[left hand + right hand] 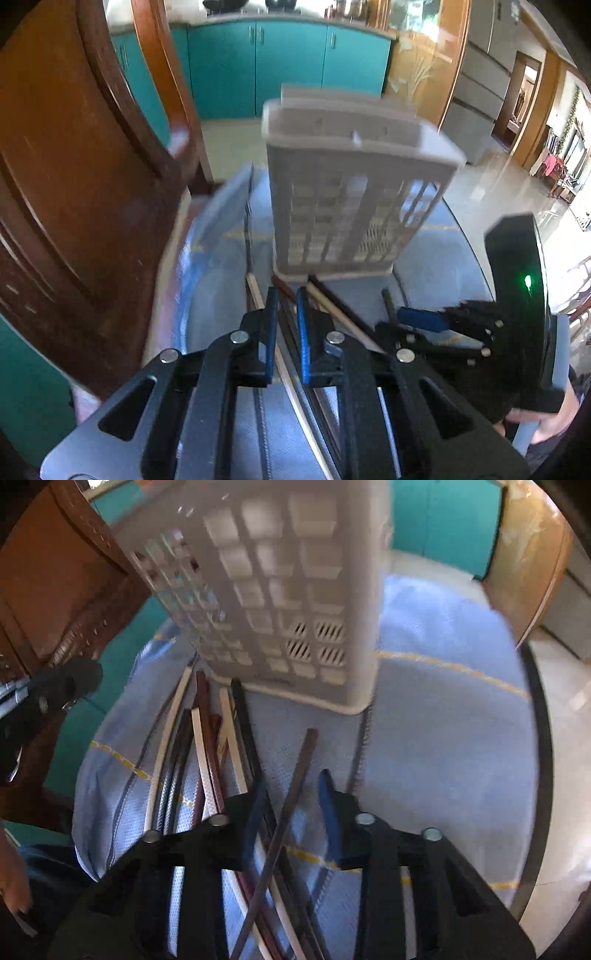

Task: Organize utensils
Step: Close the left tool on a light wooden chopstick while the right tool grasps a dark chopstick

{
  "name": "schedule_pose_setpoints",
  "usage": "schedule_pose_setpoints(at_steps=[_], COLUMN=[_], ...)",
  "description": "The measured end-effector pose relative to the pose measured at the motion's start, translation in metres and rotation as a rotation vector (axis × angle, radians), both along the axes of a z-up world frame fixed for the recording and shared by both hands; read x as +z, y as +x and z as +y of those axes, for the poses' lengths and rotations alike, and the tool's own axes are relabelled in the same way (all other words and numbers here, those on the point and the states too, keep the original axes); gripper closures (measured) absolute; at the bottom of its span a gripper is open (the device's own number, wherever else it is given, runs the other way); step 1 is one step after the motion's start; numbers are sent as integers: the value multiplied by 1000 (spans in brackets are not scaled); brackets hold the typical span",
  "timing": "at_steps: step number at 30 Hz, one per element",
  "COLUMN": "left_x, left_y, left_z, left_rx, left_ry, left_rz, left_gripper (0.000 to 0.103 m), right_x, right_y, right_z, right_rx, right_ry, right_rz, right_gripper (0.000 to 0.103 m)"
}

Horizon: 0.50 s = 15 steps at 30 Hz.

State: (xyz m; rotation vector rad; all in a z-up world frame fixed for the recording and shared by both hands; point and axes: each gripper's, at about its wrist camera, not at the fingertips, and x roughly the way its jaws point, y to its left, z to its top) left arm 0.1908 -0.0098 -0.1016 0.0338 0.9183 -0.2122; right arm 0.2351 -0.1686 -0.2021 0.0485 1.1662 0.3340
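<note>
Left black two-finger gripper (286,314), lower centre: blue-padded jaws narrowly parted; right black two-finger gripper (291,790), lower centre: jaws spread wide.

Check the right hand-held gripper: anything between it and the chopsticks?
Nothing visible. The right hand-held gripper is open directly over the chopsticks, one dark stick lying between its fingers. The utensil holder stands beyond the pile, on the blue cloth.

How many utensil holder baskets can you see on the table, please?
1. The grey slotted utensil holder stands upright on the blue cloth, just beyond the loose chopsticks. Nothing suggests a second, though the views are partial.
</note>
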Motion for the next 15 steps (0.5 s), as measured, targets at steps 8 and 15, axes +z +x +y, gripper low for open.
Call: schedule_pose_setpoints(at_steps=[8,15], left_x=[-22,-28], left_y=[2,6], left_z=[1,-11], left_rx=[23,24], left_ry=[62,98], left_rz=[46,53], left_gripper=[92,92], right_x=[-4,-4], right_y=[-2,-4], right_z=[-34,-57], right_rx=[-58,-90], right_ry=[26,29], right_rz=[-47,-61], right_gripper=[96,96])
